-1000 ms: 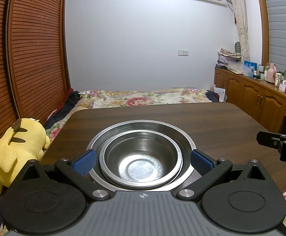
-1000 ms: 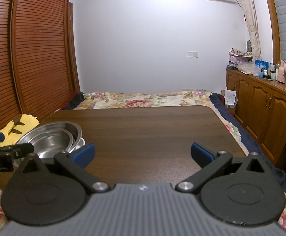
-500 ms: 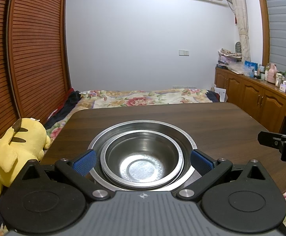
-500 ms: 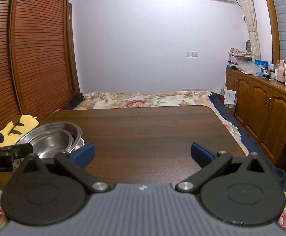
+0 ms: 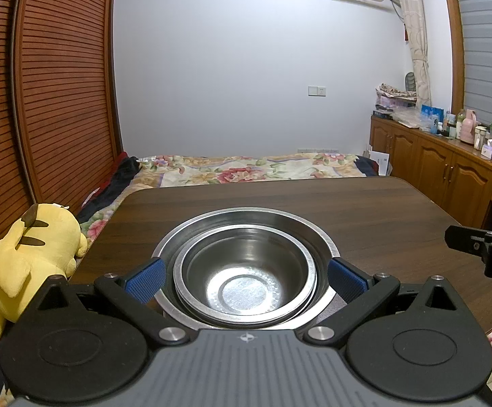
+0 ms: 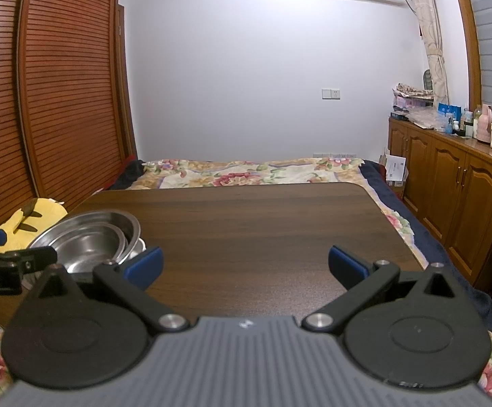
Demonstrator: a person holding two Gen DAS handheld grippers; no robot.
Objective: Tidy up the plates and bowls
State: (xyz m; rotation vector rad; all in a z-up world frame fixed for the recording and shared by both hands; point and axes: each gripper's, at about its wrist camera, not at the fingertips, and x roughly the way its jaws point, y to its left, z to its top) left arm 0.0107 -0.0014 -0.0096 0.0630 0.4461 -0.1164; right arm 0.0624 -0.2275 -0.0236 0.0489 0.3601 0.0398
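A stack of nested steel bowls (image 5: 244, 278) sits on the dark wooden table (image 5: 364, 210) near its front left corner. The smaller bowl lies inside the wider one. My left gripper (image 5: 244, 279) stands open just before the stack, its blue fingertips (image 5: 142, 279) spread to either side of the rim without touching it. The right wrist view has the same bowls (image 6: 90, 240) at the left. My right gripper (image 6: 244, 264) is open over bare tabletop, nothing between its fingers. Its tip also reaches into the left wrist view at the right edge.
A yellow plush toy (image 5: 25, 257) leans off the table's left side. A flowered bedspread (image 5: 246, 169) lies beyond the far edge. Wooden cabinets (image 6: 449, 183) with bottles on top run along the right wall. Slatted wardrobe doors (image 5: 42, 84) stand at left.
The left gripper has eased a little closer to the bowls and very slightly up. The right gripper barely shifted. Both stayed open.
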